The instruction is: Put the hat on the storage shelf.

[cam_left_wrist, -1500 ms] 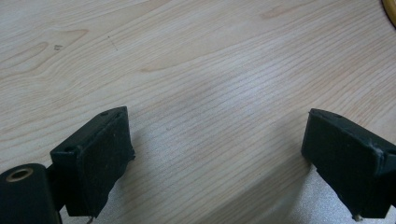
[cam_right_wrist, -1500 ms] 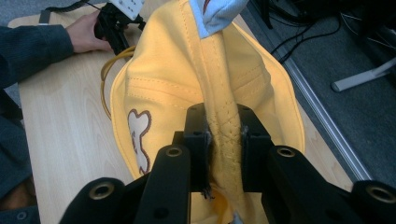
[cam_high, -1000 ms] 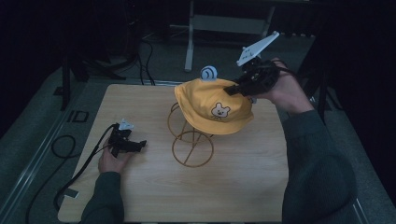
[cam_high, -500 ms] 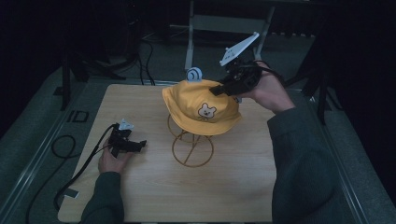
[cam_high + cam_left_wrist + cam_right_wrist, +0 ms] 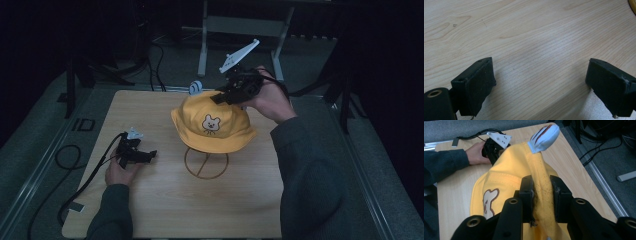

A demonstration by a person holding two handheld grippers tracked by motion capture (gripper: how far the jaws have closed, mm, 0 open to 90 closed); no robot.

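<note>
Tilting down over the table, right hand-held gripper (image 5: 218, 97), jaws just loosening, pinches yellow hat (image 5: 212, 122).

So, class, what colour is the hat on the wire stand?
Yellow, with a small bear face on the front: hat, clearest in the high view.

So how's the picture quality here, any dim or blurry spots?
High view: dim, room around the table nearly black, yet the yellow hat reads clearly. Left gripper view: bright, wood grain sharp, soft shadows under the fingers. Right gripper view: well lit, hat sharp, near fingers slightly soft.
</note>
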